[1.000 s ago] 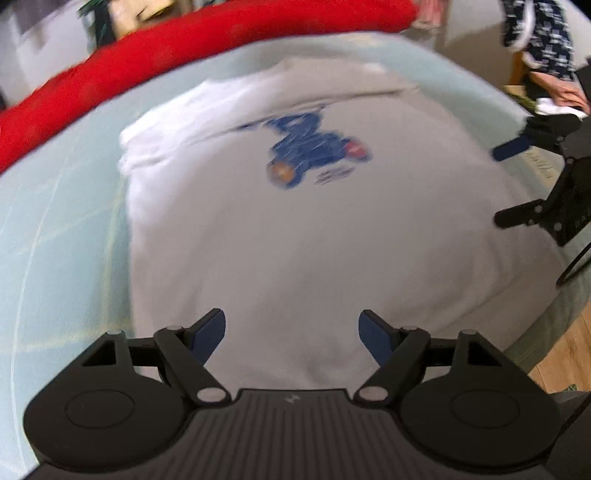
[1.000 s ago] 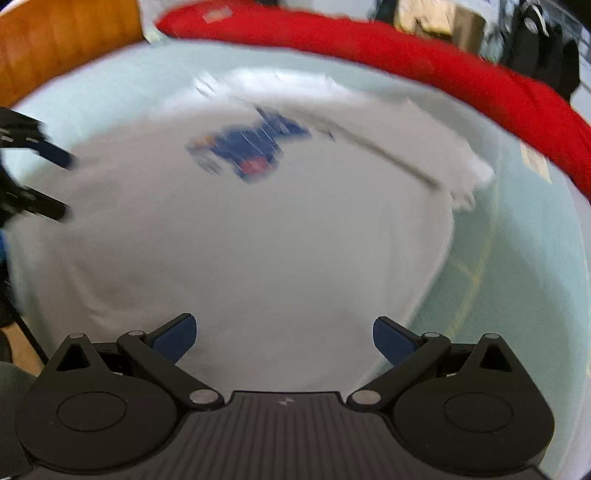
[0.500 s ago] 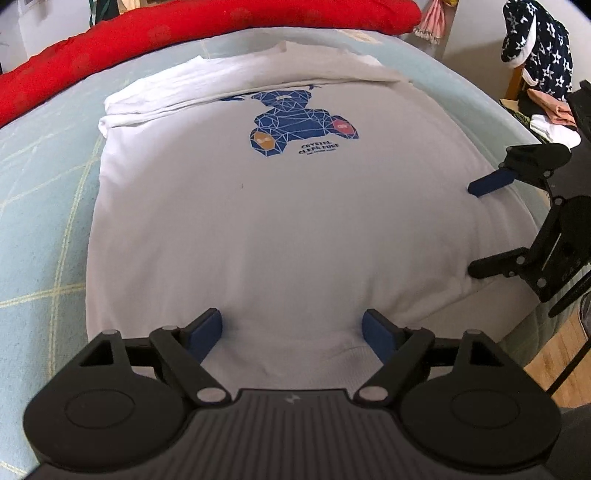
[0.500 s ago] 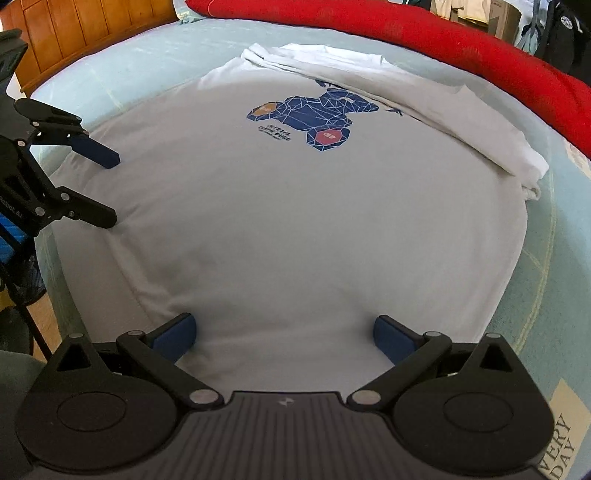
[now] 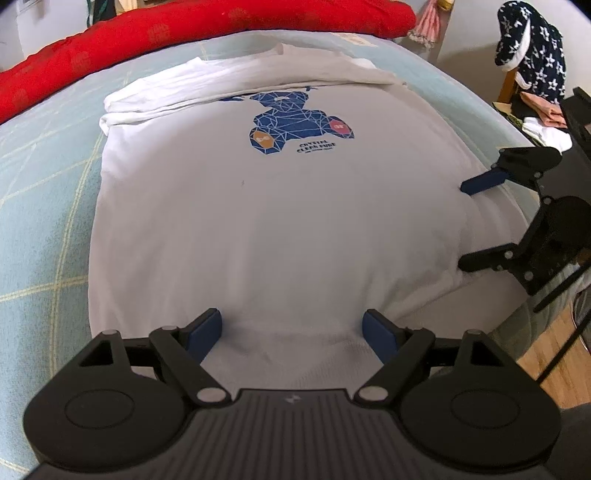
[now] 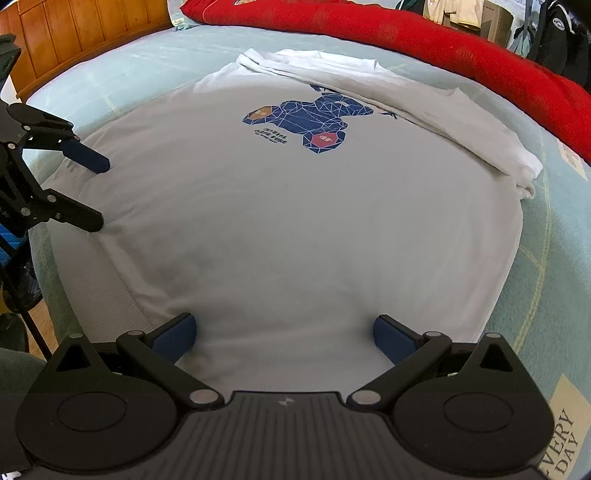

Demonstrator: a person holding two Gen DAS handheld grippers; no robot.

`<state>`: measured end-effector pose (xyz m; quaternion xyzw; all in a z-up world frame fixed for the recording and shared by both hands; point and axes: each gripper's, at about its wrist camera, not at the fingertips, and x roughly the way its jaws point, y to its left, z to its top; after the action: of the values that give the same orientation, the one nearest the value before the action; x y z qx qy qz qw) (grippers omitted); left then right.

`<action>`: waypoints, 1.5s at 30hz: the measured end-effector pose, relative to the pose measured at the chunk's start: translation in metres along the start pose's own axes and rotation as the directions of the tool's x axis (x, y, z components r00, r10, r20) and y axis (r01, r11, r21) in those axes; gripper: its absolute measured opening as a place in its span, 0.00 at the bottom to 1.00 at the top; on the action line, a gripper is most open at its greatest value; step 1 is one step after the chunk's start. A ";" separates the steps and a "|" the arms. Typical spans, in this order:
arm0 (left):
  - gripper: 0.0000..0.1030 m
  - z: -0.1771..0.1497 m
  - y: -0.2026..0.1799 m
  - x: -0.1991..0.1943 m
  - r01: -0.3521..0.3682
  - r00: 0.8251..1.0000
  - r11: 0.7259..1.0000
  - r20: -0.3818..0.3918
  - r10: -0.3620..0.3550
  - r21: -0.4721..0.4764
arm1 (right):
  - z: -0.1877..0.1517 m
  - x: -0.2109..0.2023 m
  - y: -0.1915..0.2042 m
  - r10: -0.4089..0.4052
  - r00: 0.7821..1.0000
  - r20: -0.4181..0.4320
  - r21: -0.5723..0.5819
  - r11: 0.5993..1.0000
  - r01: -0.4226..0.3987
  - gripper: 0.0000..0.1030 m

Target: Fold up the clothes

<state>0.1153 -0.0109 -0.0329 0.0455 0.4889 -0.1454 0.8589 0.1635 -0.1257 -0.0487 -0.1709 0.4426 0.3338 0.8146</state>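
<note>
A white sweatshirt [image 5: 266, 221] with a blue bear print [image 5: 291, 122] lies flat on the bed, hem toward me, sleeves folded across its far end. It shows in the right wrist view [image 6: 295, 221] too. My left gripper [image 5: 293, 330] is open, its fingers straddling the ribbed hem. My right gripper [image 6: 284, 336] is open over the hem's other part. Each gripper shows in the other's view: the right gripper [image 5: 467, 225] at the shirt's right edge, the left gripper [image 6: 96, 194] at its left edge.
The bed has a pale blue checked sheet [image 5: 40, 206]. A red quilt [image 5: 184, 33] lies along the far side. A wooden headboard [image 6: 74, 33] stands at the left of the right wrist view. A chair with clothes [image 5: 532, 88] stands beyond the bed; wooden floor [image 5: 539, 354] lies below.
Both grippers have come down closer to the shirt's hem and steadied; the views went from blurred to sharp. Both stay open.
</note>
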 end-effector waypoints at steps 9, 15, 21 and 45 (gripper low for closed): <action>0.80 0.023 0.018 -0.015 -0.032 0.989 0.991 0.146 0.013 0.130 | 0.016 -0.016 0.006 -0.072 0.997 0.034 0.030 0.997 0.071 1.00; 0.80 0.017 0.044 0.018 0.004 0.993 0.989 0.113 -0.021 0.151 | 0.023 0.004 0.010 -0.131 0.991 0.019 0.044 0.990 0.131 1.00; 0.84 0.008 0.056 0.020 0.071 0.988 0.988 0.127 -0.088 0.134 | 0.010 0.012 0.013 -0.163 0.985 0.062 0.123 0.980 0.155 1.00; 0.86 -0.030 0.020 -0.001 -0.145 0.930 0.982 0.355 0.094 0.119 | -0.014 -0.018 0.042 -0.247 0.950 0.191 0.202 0.957 0.208 1.00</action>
<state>0.0958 0.0149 -0.0492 0.1104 0.3142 -0.1332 0.9334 0.1185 -0.1109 -0.0408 -0.1099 0.3575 0.2123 0.9028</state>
